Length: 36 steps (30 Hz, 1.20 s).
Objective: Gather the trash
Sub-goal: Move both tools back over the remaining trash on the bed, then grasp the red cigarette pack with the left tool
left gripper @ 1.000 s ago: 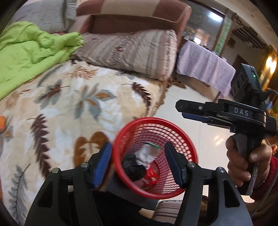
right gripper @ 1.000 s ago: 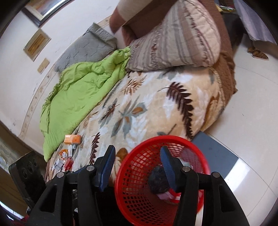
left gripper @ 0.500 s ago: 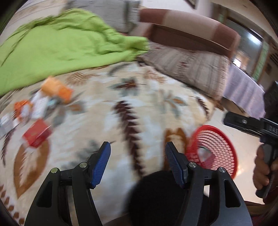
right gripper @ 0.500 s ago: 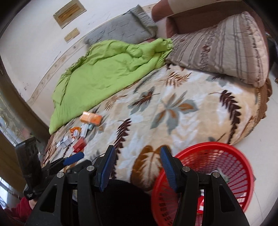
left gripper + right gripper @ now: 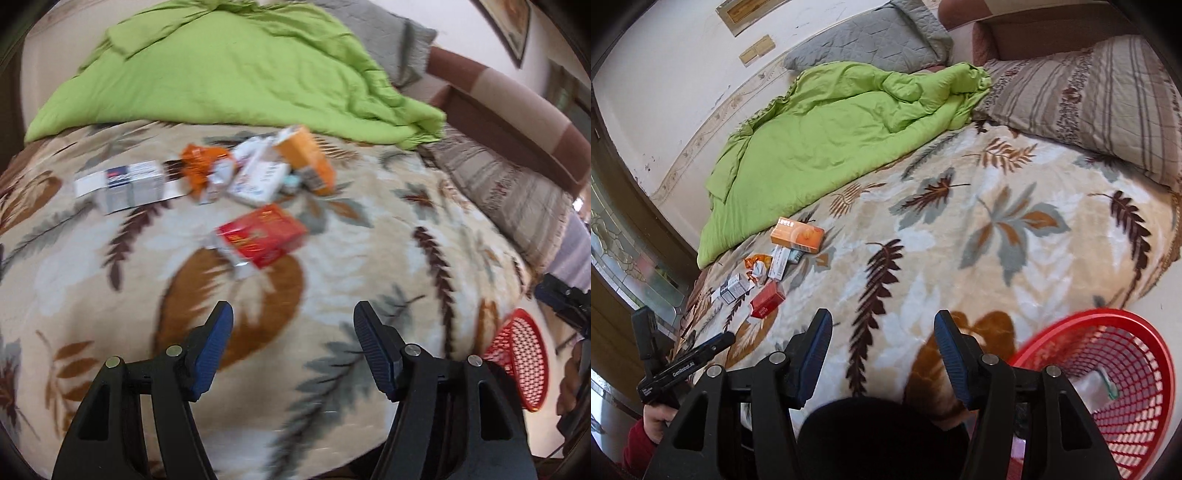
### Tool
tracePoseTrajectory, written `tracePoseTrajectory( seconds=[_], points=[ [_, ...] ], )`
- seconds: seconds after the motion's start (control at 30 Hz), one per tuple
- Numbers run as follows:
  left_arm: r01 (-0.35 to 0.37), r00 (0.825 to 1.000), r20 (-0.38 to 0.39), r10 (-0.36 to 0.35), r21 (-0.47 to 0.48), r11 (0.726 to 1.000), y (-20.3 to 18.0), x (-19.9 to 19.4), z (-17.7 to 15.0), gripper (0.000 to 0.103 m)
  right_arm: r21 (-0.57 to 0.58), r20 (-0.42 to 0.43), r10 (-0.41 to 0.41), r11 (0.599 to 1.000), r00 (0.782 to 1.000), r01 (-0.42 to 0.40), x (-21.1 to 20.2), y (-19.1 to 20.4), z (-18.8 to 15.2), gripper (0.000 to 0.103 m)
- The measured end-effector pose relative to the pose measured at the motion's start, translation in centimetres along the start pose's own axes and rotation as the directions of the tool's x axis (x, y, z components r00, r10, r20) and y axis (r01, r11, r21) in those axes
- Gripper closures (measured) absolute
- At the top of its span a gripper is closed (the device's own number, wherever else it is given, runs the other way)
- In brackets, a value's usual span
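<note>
I have both grippers empty over the bed [image 5: 1015,266]: the left gripper [image 5: 293,345] and right gripper [image 5: 882,350] each have jaws opening, nothing between them. The trash sits bunched near the bed's far side, just below the green quilt [image 5: 229,70]. Nearest me is the red carton [image 5: 264,234]; I judge it light, stiff but crushable, best pinched across its narrow sides. The orange box [image 5: 797,235] carries print too small to read. The red basket [image 5: 1123,387] waits beside the bed's near edge.
</note>
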<state>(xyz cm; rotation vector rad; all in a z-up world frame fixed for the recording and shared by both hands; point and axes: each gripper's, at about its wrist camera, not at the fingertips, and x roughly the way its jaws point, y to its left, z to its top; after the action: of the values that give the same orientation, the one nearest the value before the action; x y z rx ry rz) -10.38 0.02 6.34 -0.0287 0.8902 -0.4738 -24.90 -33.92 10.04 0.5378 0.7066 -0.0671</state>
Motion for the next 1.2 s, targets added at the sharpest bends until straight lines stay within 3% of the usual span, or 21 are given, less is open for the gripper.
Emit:
tracePoseTrajectory(
  seconds=[0.17, 0.47, 0.57, 0.63, 0.67, 0.8, 0.9, 0.97, 1.07, 1.2],
  points=[
    [-0.063, 0.996, -0.059, 0.063, 0.010, 0.998, 1.7, 1.6, 1.2, 0.036, 0.008, -0.020, 0.041, 0.999, 0.999, -0.041, 1.8, 1.2, 0.8, 0.037],
    [0.045, 0.997, -0.064, -0.040, 0.077, 0.996, 2.2, 7.0, 7.8, 0.036, 0.006, -0.073, 0.036, 0.999, 0.997, -0.036, 2.4, 0.3, 0.2, 0.036],
    [0.104, 0.987, -0.127, -0.103, 0.001, 0.995, 3.5, 10.2, 9.2, 0.036, 0.029, -0.077, 0.033, 0.999, 0.996, -0.030, 2.2, -0.6, -0.1, 0.035],
    [0.137, 0.974, -0.179, -0.138, -0.015, 0.990, 3.5, 11.5, 9.0, 0.036, 0.044, -0.078, 0.031, 0.999, 0.996, -0.028, 2.1, -1.1, -0.2, 0.035],
    [0.122, 0.975, -0.189, -0.120, 0.000, 0.992, 3.2, 11.7, 8.7, 0.036, 0.047, -0.078, 0.030, 0.999, 0.996, -0.026, 2.0, -1.2, -0.3, 0.035],
    [0.130, 0.975, -0.195, -0.106, 0.114, 0.985, 1.0, 10.7, 6.7, 0.036, 0.048, -0.078, 0.024, 0.999, 0.997, -0.020, 2.0, -1.7, -0.4, 0.035],
    [0.064, 0.986, -0.161, -0.033, 0.191, 0.979, -0.4, 10.4, 5.5, 0.036, 0.055, -0.090, 0.026, 0.998, 0.996, -0.021, 2.5, -1.9, -0.5, 0.035],
    [0.023, 0.988, -0.154, 0.004, 0.172, 0.985, -0.4, 11.0, 5.4, 0.036, 0.057, -0.097, 0.034, 0.998, 0.995, -0.028, 3.0, -1.8, -0.4, 0.035],
    [0.012, 0.989, -0.151, 0.004, 0.101, 0.995, 0.2, 11.7, 5.5, 0.034, 0.042, -0.101, 0.053, 0.998, 0.993, -0.049, 3.4, -1.0, -0.2, 0.035],
    [0.006, 0.990, -0.142, 0.013, 0.137, 0.991, -0.7, 12.5, 5.1, 0.018, -0.044, -0.096, 0.069, 0.996, 0.993, -0.073, 3.4, 0.9, 0.2, 0.035]
  ],
)
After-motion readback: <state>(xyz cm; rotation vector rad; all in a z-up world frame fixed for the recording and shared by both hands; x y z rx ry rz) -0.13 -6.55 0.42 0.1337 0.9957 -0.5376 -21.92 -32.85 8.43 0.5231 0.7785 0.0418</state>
